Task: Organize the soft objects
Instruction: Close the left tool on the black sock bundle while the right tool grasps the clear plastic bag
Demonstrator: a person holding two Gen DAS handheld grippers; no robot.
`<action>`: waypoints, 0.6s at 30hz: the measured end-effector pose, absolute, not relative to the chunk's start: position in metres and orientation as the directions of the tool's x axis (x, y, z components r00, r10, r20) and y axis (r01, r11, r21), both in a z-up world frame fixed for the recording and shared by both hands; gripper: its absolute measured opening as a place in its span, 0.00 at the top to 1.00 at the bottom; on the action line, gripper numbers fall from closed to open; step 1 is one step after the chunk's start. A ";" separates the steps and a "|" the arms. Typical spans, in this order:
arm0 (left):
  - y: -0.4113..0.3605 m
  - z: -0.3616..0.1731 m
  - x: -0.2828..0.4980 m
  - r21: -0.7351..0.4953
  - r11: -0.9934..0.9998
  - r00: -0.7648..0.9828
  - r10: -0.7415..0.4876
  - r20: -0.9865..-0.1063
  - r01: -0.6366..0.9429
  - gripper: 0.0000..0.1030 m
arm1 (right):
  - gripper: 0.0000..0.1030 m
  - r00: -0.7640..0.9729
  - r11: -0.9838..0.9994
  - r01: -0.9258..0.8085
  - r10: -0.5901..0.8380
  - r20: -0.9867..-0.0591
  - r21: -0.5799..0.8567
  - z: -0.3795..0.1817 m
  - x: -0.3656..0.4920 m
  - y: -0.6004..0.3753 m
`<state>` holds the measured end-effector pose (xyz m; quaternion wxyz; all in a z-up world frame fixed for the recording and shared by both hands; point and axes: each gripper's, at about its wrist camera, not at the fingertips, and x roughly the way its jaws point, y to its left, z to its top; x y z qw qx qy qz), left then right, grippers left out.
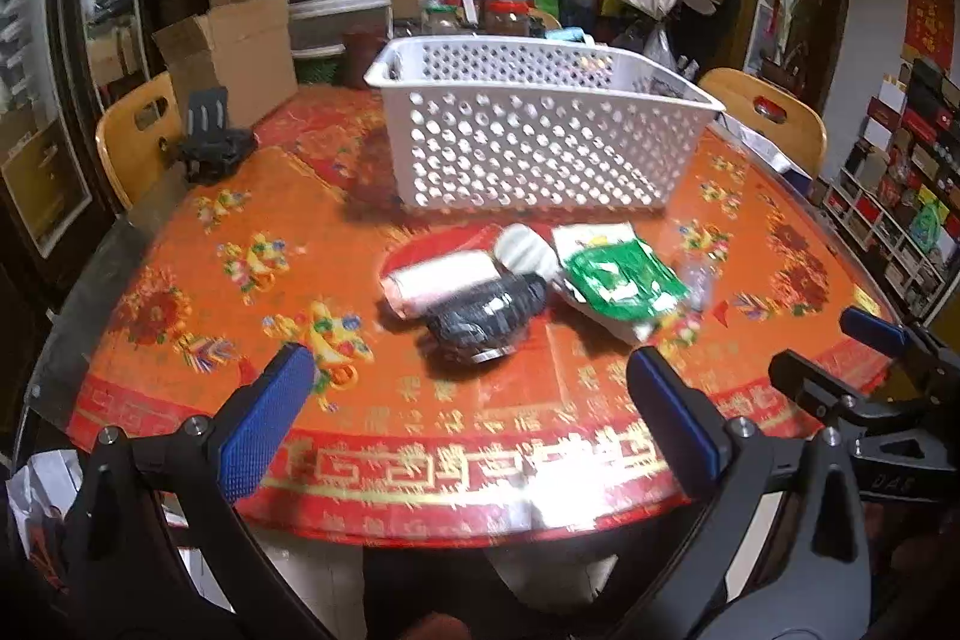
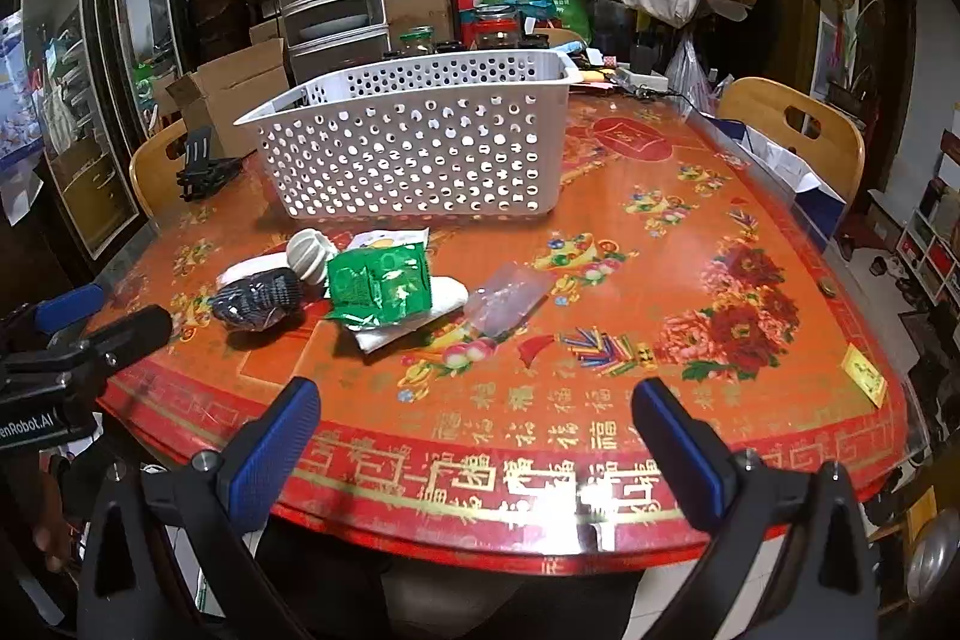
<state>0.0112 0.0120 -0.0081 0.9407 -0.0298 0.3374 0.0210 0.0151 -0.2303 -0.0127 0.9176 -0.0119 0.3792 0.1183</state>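
Dark roll point(image 1: 486, 311) lies lengthwise toward the green packet point(image 1: 621, 275).

Open table point(image 2: 690, 244) along the near edge and across the whole right side, easy approach there. White basket point(image 2: 420, 142) blocks the far centre. Pile of soft packets point(image 2: 378, 283) sits just near of it, left of centre. Black stand point(image 2: 204, 172) at the far left edge, chair backs point(image 2: 798, 130) behind.
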 end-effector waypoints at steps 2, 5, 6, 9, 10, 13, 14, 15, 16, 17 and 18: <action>0.017 -0.008 0.014 -0.067 0.996 0.789 0.006 -0.615 -0.059 0.00 | 0.00 0.687 0.971 -0.227 0.213 -0.695 0.073 -0.015 0.021 -0.231; 0.023 -0.015 0.027 -0.106 0.993 0.785 -0.032 -0.619 -0.043 0.00 | 0.00 0.700 0.971 -0.229 0.213 -0.682 0.068 -0.022 0.030 -0.232; 0.024 -0.020 0.033 -0.092 0.994 0.775 -0.014 -0.632 -0.058 0.00 | 0.00 0.699 0.972 -0.226 0.211 -0.683 0.069 -0.025 0.035 -0.232; 0.023 -0.034 0.048 -0.078 0.996 0.737 -0.025 -0.675 -0.037 0.00 | 0.00 0.684 0.969 -0.226 0.229 -0.692 0.096 -0.035 0.050 -0.236; 0.023 -0.039 0.053 -0.085 0.996 0.724 -0.034 -0.689 -0.034 0.00 | 0.00 0.676 0.968 -0.226 0.235 -0.698 0.107 -0.038 0.055 -0.237; 0.024 -0.050 0.065 -0.120 0.993 0.704 -0.074 -0.706 -0.017 0.00 | 0.00 0.659 0.971 -0.216 0.220 -0.719 0.099 -0.044 0.069 -0.235; 0.023 -0.053 0.068 -0.124 0.992 0.704 -0.079 -0.706 -0.013 0.00 | 0.00 0.650 0.970 -0.217 0.226 -0.726 0.107 -0.046 0.074 -0.234; 0.023 -0.056 0.070 -0.125 0.992 0.704 -0.082 -0.705 -0.009 0.00 | 0.00 0.641 0.968 -0.221 0.235 -0.731 0.118 -0.047 0.078 -0.233; 0.023 -0.059 0.075 -0.125 0.992 0.699 -0.086 -0.710 -0.005 0.00 | 0.01 0.632 0.967 -0.223 0.242 -0.736 0.126 -0.049 0.081 -0.233; 0.021 -0.061 0.076 -0.124 0.992 0.696 -0.086 -0.713 -0.004 0.00 | 0.04 0.628 0.965 -0.226 0.250 -0.737 0.135 -0.051 0.084 -0.233; 0.022 -0.063 0.079 -0.123 0.992 0.692 -0.085 -0.717 -0.005 0.00 | 0.05 0.627 0.965 -0.224 0.251 -0.738 0.138 -0.053 0.087 -0.233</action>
